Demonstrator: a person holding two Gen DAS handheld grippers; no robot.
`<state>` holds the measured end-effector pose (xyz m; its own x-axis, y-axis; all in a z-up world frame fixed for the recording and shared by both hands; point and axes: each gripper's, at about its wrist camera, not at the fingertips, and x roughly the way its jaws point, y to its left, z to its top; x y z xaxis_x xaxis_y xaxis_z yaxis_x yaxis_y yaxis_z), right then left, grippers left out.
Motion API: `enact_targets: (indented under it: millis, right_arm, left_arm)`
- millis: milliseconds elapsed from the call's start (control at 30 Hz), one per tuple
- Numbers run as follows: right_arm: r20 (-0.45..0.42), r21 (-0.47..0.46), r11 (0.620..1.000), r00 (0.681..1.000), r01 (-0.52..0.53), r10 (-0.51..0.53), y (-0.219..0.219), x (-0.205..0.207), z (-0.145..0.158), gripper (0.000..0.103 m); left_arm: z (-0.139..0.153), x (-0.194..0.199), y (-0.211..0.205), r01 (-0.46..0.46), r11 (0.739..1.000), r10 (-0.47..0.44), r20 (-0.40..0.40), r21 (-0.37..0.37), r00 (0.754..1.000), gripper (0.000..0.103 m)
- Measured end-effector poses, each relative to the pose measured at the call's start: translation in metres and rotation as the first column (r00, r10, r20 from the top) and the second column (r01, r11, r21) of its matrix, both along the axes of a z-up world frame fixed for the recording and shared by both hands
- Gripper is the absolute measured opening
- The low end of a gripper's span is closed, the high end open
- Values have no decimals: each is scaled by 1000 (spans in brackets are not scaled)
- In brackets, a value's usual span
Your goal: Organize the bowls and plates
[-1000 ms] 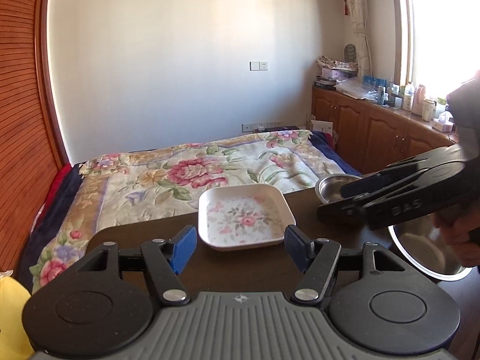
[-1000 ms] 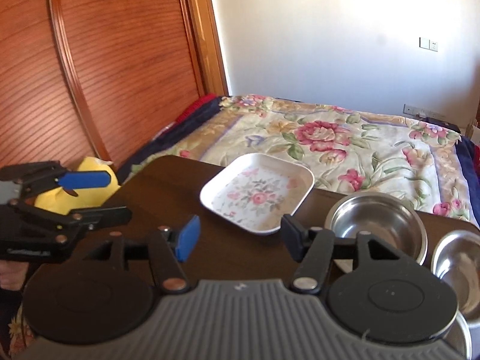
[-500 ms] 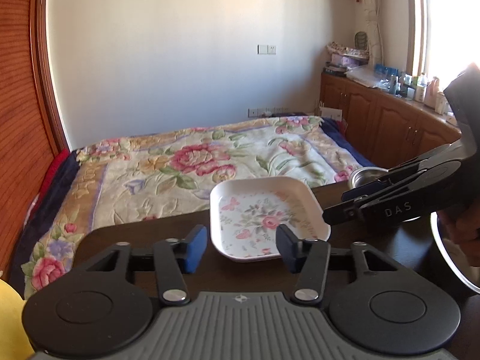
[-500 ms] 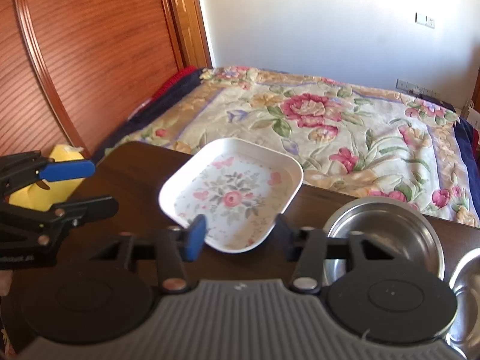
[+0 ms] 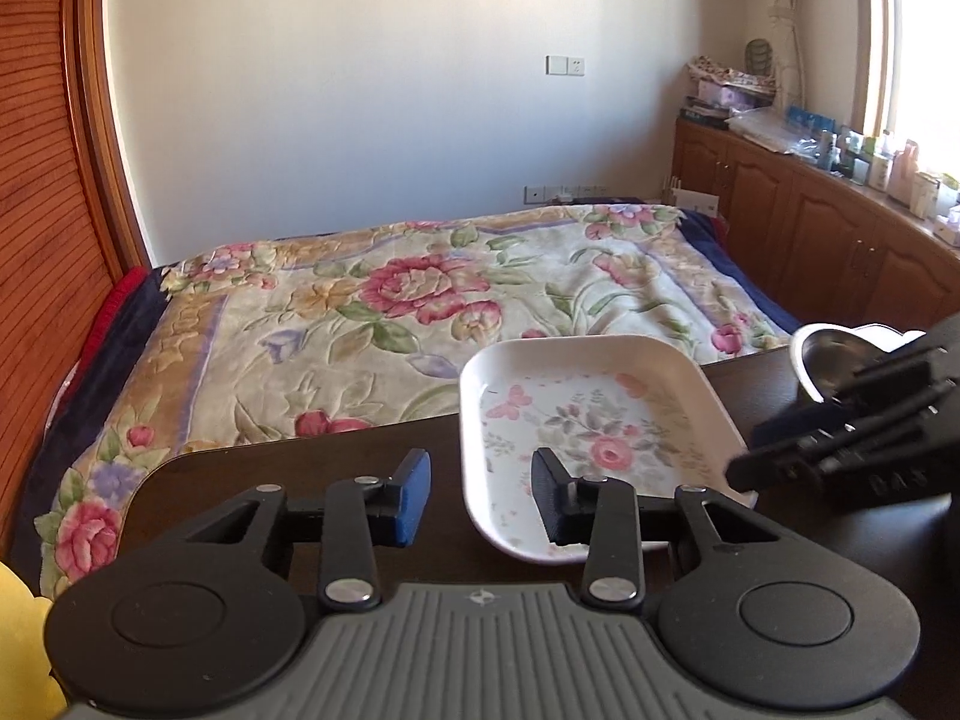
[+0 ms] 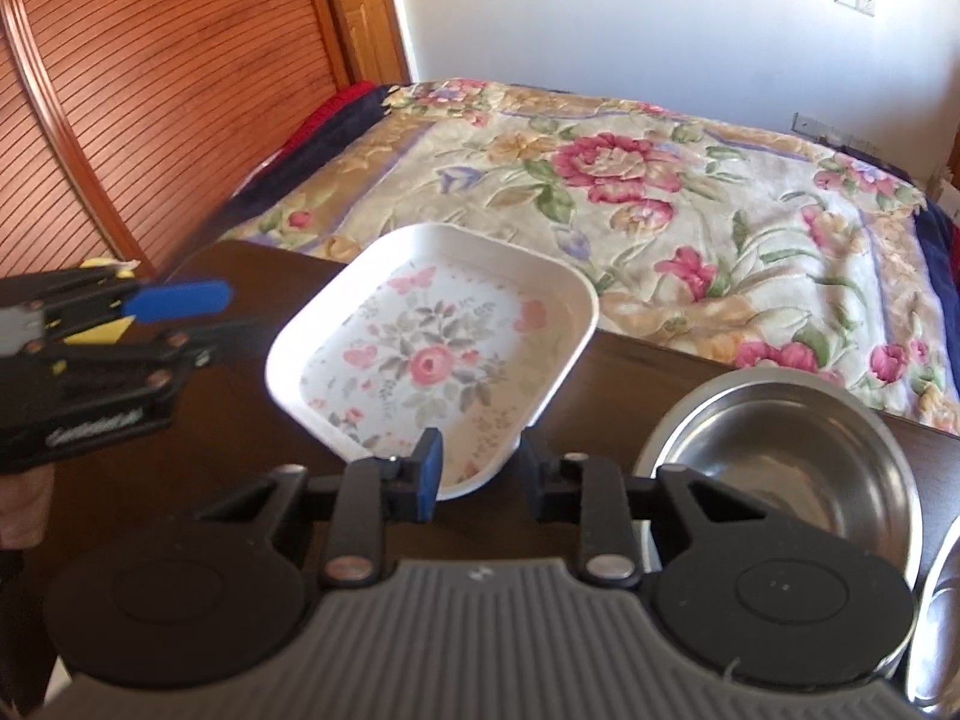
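Note:
A white square plate with a flower print (image 5: 588,420) (image 6: 432,360) lies on the dark wooden table (image 5: 288,480) (image 6: 210,438). My left gripper (image 5: 480,501) is at the plate's left rim. Its jaws are closing, with the rim between the pads and a gap still showing. My right gripper (image 6: 480,471) is at the plate's near corner, jaws also closing around that corner. Each gripper also shows in the other view: right gripper (image 5: 840,450), left gripper (image 6: 120,330). A steel bowl (image 6: 780,462) (image 5: 822,360) stands right of the plate, and a second steel bowl (image 6: 936,600) sits at the frame edge.
Behind the table's far edge lies a bed with a floral cover (image 5: 420,300) (image 6: 660,180). A slatted wooden door (image 6: 150,90) stands to the left, and cluttered wooden cabinets (image 5: 840,228) to the right. Something yellow (image 5: 18,630) sits low at the left.
Both grippers came forward and down to the plate while their jaws narrowed. The plate's rim now lies between the fingers of each; a second ago it lay ahead of them.

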<state>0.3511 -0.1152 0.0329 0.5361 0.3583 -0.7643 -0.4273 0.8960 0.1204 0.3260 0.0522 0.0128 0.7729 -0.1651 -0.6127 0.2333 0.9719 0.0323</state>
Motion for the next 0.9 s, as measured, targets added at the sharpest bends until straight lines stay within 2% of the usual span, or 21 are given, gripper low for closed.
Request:
enact_targets:
  millis: [367,500,900]
  right_arm:
    - [-16,-35,999,1000,-1,0,2,8,-6,30]
    - [-22,-43,999,1000,-1,0,2,11,-9,28]
    - [-40,-49,999,999,-9,7,4,16,-14,21]
  left_arm:
    - [-18,23,0,-15,1000,13,-53,-26,999,30]
    - [-22,29,1,-18,999,16,-67,-28,998,18]
    - [-30,39,4,0,999,-5,-100,-48,995,15]
